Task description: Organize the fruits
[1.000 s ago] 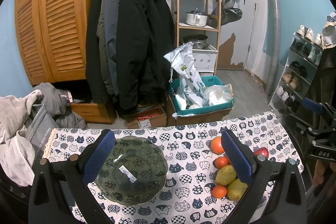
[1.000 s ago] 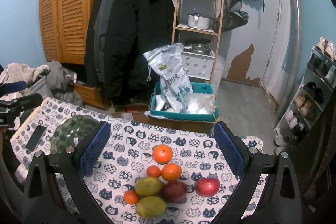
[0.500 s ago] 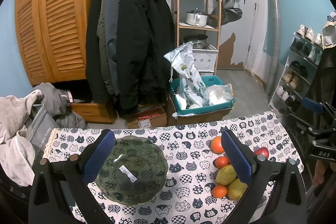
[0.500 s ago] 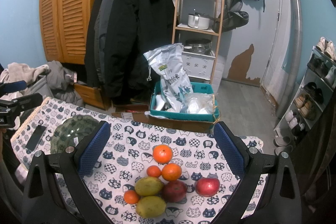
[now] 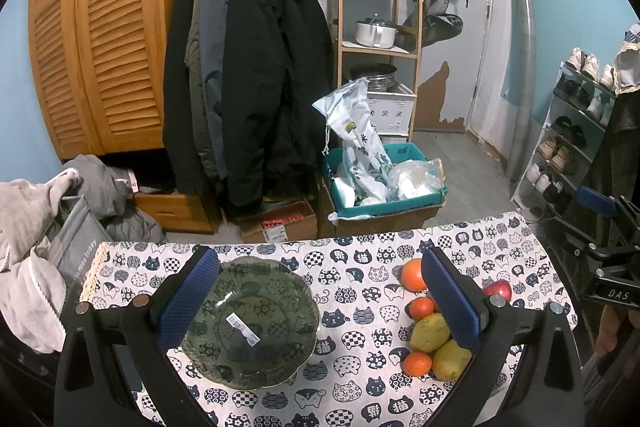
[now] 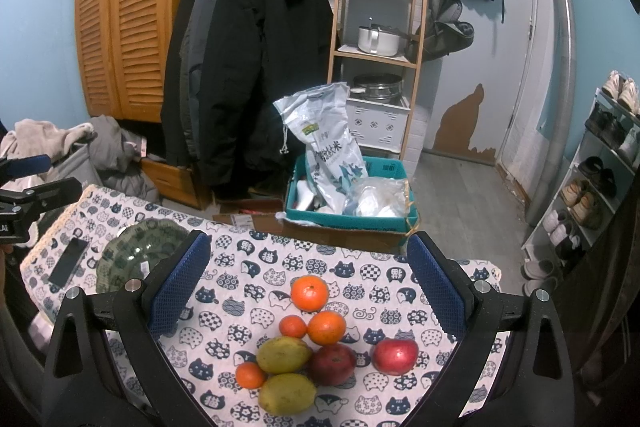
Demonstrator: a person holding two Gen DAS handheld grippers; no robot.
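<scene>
A dark green glass plate [image 5: 250,323] lies empty on the cat-print tablecloth [image 5: 352,259], under my open left gripper [image 5: 320,303]. It also shows in the right wrist view [image 6: 132,251] at the left. A pile of fruit lies under my open right gripper [image 6: 308,291]: several oranges [image 6: 309,292], two yellow-green mangoes [image 6: 283,355] and two red apples [image 6: 395,356]. The pile shows in the left wrist view [image 5: 430,333] to the right of the plate, partly behind the right finger. Both grippers hold nothing and hover above the table.
A black phone [image 6: 68,263] lies on the table left of the plate. Beyond the table's far edge are a teal box of bags [image 6: 348,199], hanging coats [image 6: 248,67], a wooden shelf and a shoe rack [image 6: 596,179].
</scene>
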